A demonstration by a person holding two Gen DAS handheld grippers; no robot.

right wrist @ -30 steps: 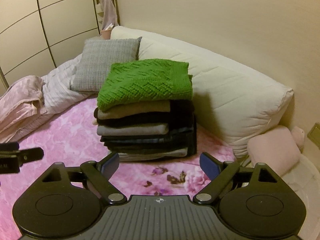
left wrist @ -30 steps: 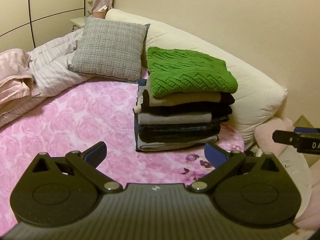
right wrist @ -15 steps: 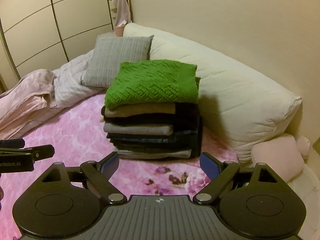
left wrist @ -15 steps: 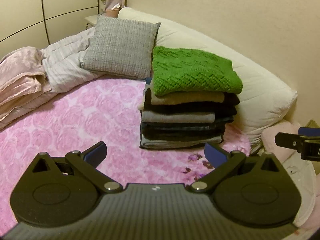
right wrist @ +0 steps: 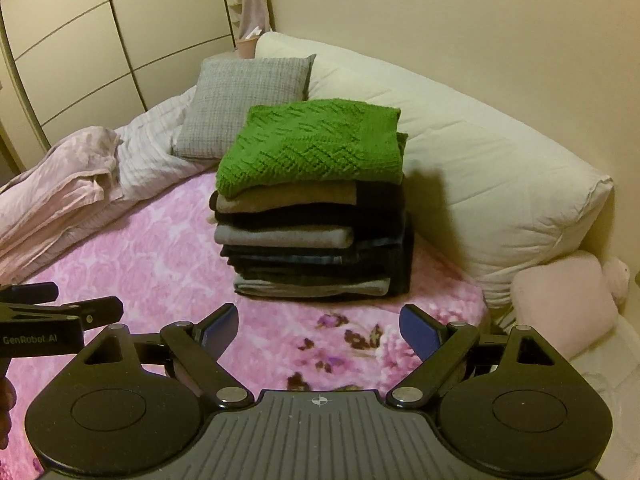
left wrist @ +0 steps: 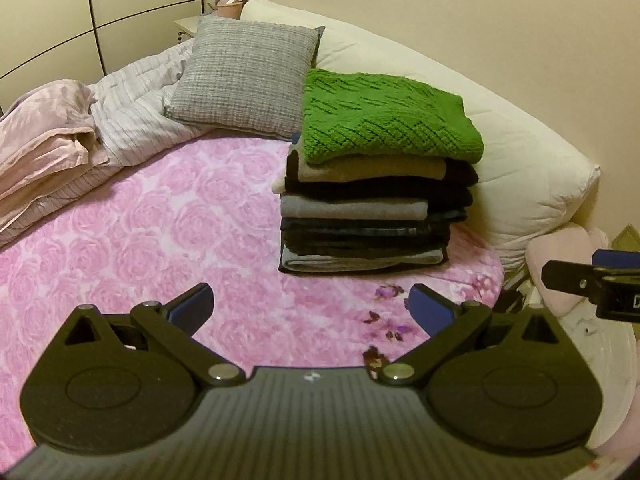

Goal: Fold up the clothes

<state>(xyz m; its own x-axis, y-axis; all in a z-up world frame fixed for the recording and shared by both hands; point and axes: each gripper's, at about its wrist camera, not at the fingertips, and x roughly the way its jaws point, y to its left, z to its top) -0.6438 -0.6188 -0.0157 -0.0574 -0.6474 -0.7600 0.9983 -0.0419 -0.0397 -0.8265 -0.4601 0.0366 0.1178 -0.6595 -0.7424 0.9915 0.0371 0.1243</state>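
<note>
Pink rose-printed bedspread is filling the lower left and centre of both views, with a long cream pillow running along the wall at upper right and a rumpled pink and striped duvet bunching at the left edge. A grey cushion is leaning against the pillow in the upper centre.

Just in front of it, in the middle of the frame, the stack of folded clothes is sitting squarely on the bedspread, its green knitted sweater lying flat on top.

Compared with a second ago, both cameras are sitting higher and further back: the stack is looking smaller and the wardrobe doors are showing more at upper left. That retreat, with no loose garment visible anywhere, is suggesting the folding is finished or nearly so.

Smallest in view, the left gripper at bottom centre is hanging spread wide and empty above the bedspread, and the right gripper is likewise released, its blue pads gripping nothing.
</note>
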